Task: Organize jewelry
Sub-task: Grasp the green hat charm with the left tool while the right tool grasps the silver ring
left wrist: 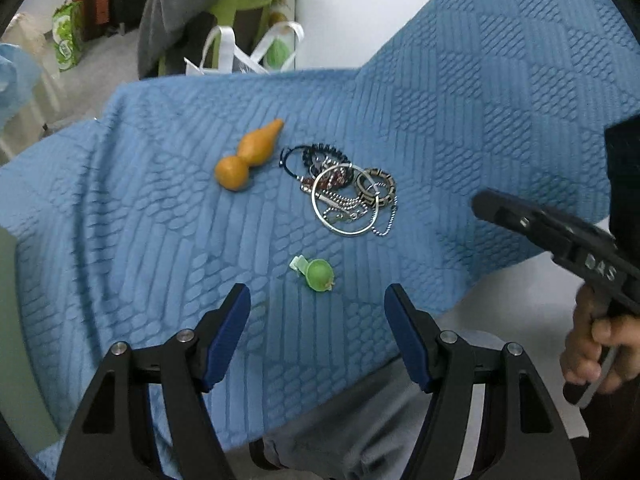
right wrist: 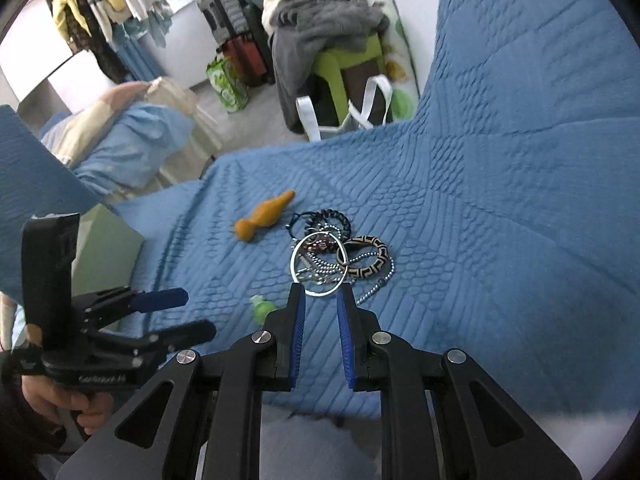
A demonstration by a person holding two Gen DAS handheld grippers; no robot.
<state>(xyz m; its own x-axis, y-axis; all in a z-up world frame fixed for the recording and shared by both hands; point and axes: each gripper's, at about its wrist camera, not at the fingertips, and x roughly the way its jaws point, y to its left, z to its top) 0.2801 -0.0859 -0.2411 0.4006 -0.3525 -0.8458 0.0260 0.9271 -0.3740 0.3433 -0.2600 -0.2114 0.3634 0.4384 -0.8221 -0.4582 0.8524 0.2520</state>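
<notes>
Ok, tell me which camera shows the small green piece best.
The left wrist view: the small green piece lies whole and unobstructed on the blue quilt, just ahead of the open left gripper. In the right wrist view it is blurred and partly hidden behind the right gripper.

Shiny metal bangle [left wrist: 346,200] and bead chain [left wrist: 384,220] lie on matt, quilted blue cloth [left wrist: 160,220].

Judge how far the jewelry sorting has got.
Nothing looks sorted yet: the bracelets and chains lie in one tangled pile on the blue quilt. Both the left tongs and right tongs are open and empty. The green clip and orange gourd lie apart.
</notes>
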